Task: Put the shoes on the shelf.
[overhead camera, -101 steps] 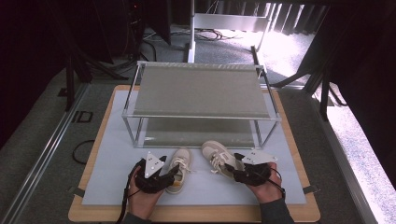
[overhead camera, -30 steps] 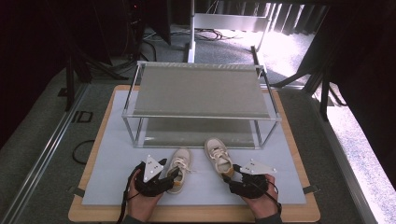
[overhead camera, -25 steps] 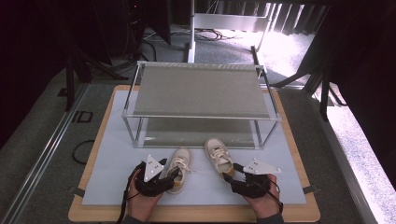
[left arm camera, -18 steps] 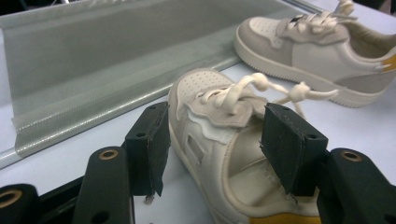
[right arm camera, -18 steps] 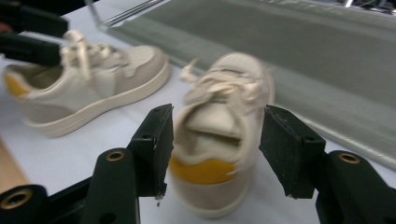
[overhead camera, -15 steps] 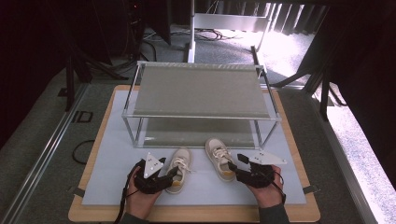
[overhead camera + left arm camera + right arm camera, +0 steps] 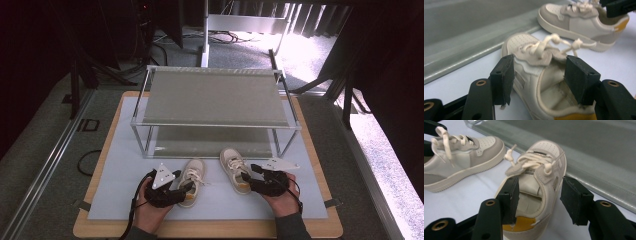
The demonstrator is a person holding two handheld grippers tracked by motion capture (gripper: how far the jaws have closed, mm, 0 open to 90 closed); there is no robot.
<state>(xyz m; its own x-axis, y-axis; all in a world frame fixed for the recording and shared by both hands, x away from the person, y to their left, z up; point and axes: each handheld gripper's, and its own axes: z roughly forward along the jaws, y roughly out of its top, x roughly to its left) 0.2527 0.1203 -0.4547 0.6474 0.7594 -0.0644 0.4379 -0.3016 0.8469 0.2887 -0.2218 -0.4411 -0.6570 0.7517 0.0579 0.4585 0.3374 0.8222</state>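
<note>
Two small cream shoes with yellow heels lie on the pale mat (image 7: 125, 165), toes toward the rack. My left gripper (image 7: 184, 189) is shut on the heel end of the left shoe (image 7: 194, 172); in the left gripper view (image 7: 539, 65) both pads (image 7: 502, 80) press this shoe's (image 7: 534, 50) sides. My right gripper (image 7: 246, 179) straddles the heel of the right shoe (image 7: 231, 165). Its jaws have just been opening. In the right gripper view (image 7: 539, 188) the left pad (image 7: 510, 200) touches the shoe (image 7: 544, 152), and a narrow gap separates the right pad from it.
A metal two-shelf rack (image 7: 215, 95) stands across the mat just beyond the shoes' toes; its lower shelf (image 7: 461, 37) lies close ahead. The mat rests on a wooden board (image 7: 210, 230). Dark stands and cables lie on the floor behind.
My right hand has moved forward from behind the right shoe, so its jaws now flank the heel. The left hand and both shoes have stayed put.
</note>
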